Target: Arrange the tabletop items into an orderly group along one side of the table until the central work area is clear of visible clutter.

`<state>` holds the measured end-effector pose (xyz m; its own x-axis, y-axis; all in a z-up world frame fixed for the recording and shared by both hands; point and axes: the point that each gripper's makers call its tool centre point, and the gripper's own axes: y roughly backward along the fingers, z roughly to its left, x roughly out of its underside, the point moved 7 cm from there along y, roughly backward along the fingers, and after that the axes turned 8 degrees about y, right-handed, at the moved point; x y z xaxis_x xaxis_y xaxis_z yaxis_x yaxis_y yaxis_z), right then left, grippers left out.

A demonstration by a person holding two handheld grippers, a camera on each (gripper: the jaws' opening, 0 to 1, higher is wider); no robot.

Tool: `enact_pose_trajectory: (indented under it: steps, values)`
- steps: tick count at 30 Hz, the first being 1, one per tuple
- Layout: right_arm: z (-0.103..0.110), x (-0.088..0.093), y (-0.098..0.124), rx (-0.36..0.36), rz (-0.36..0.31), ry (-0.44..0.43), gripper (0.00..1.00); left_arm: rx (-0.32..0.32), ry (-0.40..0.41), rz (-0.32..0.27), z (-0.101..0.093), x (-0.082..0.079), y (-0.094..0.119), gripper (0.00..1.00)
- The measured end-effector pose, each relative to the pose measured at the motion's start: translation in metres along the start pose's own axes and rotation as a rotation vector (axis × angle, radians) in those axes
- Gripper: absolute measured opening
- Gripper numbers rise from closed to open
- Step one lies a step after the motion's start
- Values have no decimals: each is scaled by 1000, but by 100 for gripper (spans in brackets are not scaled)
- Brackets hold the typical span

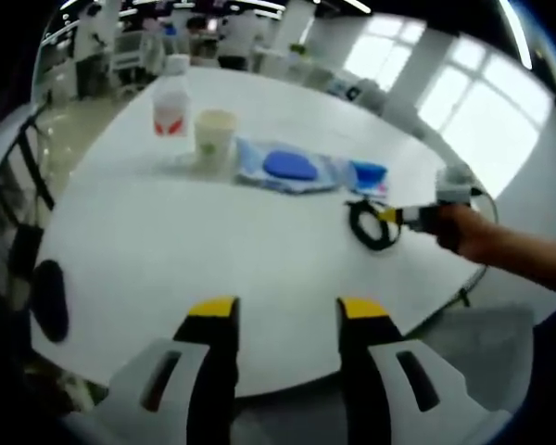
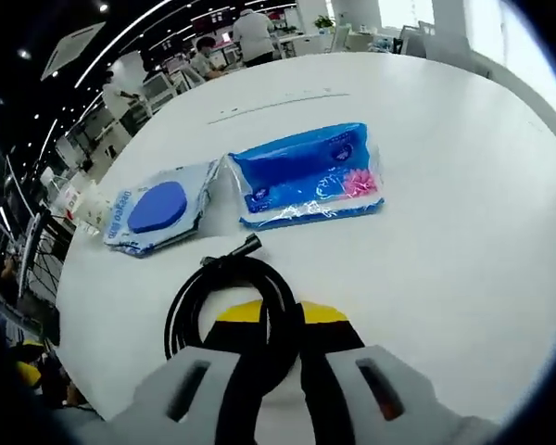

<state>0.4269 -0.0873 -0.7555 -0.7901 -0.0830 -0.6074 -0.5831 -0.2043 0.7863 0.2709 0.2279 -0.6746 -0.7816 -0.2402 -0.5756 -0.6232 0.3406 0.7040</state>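
My right gripper (image 2: 280, 320) is shut on a coiled black cable (image 2: 224, 301) that rests on the white table (image 2: 445, 167). Beyond it lie a blue wipes pack (image 2: 308, 174) and a pale pouch with a blue disc (image 2: 157, 209). In the left gripper view my left gripper (image 1: 287, 311) hangs open over the table's (image 1: 167, 241) near edge with nothing between its jaws. Far across stand a clear bottle with a red label (image 1: 170, 104) and a paper cup (image 1: 214, 135), then the pouch (image 1: 290, 167), the wipes pack (image 1: 369, 174) and the cable (image 1: 371, 225), held by the right gripper (image 1: 403, 216).
A black oval object (image 1: 49, 298) lies at the table's left edge. A black chair frame (image 1: 28, 167) stands beside that edge. People and desks (image 2: 250, 32) fill the room behind. A person's hand (image 1: 486, 243) reaches in from the right.
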Motion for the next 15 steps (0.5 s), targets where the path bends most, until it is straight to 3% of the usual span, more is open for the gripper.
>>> enact_pose_trajectory:
  steps: [5,8,10,15]
  values:
    - [1,-4,-2,2,-13,-23,19,-1,4,-3,1,0,0,39]
    - [2,-5,-4,-21,16,95,23,-1,4,-3,1,0,0,39]
    - [3,-8,-4,-28,0,163,25,-1,2,-1,1,0,0,39]
    - [4,-11,-10,-83,14,291,21,0,-3,3,0,0,0,39]
